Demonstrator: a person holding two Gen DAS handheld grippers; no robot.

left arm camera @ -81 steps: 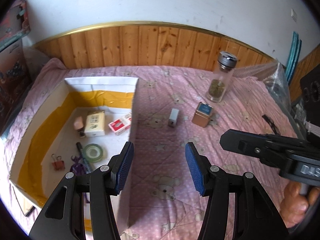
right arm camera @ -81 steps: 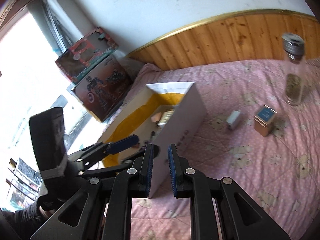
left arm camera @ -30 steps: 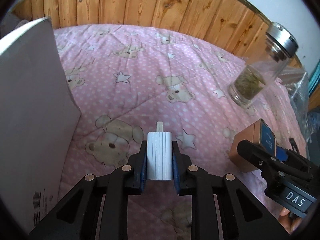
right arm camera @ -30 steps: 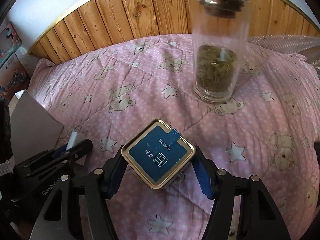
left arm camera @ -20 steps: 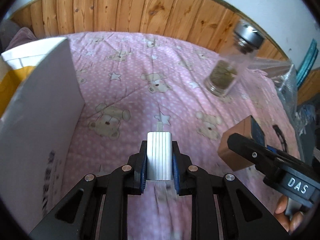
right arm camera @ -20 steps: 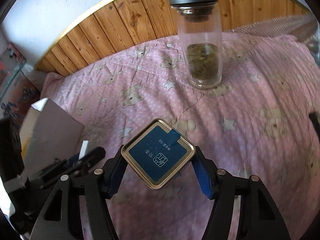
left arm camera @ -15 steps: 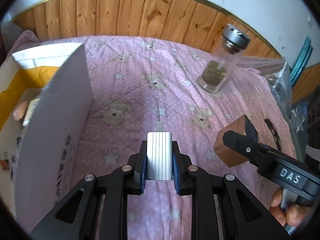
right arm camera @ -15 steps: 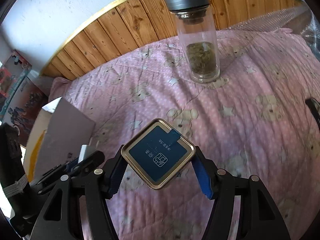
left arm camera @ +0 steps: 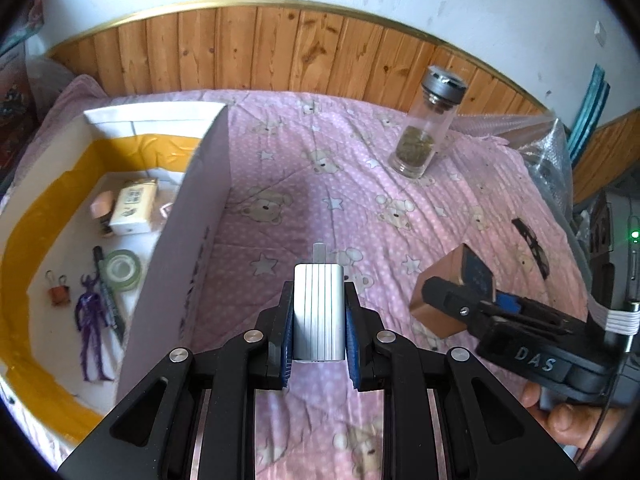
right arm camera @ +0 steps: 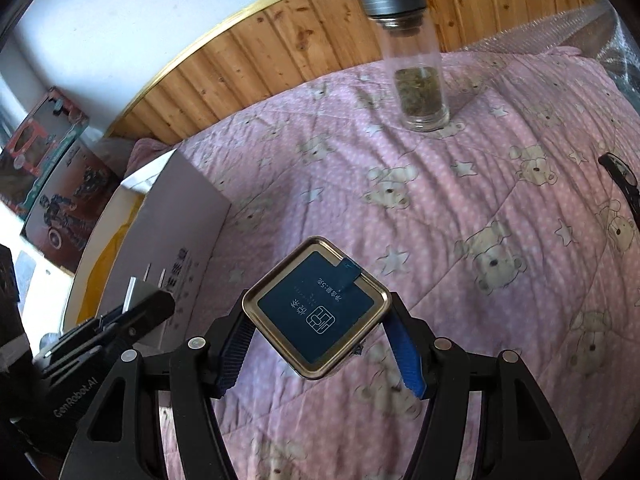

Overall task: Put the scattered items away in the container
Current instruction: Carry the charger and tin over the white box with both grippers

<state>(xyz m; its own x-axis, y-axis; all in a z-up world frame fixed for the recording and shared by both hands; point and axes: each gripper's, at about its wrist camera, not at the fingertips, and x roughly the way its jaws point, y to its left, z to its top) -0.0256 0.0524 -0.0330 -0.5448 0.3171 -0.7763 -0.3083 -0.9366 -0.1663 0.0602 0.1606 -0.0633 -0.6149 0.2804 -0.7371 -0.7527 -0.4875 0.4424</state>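
My left gripper (left arm camera: 319,320) is shut on a white ribbed charger plug (left arm camera: 319,308), held above the pink bedspread just right of the white cardboard box (left arm camera: 188,216). My right gripper (right arm camera: 318,340) is shut on a square copper tea tin (right arm camera: 316,306) with a dark blue lid, also lifted off the bed. The tin and right gripper show in the left wrist view (left arm camera: 456,304). The box, lined with yellow tape, holds a tape roll (left arm camera: 120,270), a purple figure (left arm camera: 92,316), a pen, a binder clip and a small carton (left arm camera: 132,206).
A glass bottle with tea leaves and a grey cap (left arm camera: 424,132) stands on the bed at the back right (right arm camera: 416,68). A black strap (left arm camera: 530,240) lies at the right. A wooden headboard (left arm camera: 280,52) runs behind. Toy boxes (right arm camera: 48,168) stand at the left.
Both grippers closed on their items, the left on the plug and the right on the tin, lifted them off the bed and drew back. The box interior has come into the left view.
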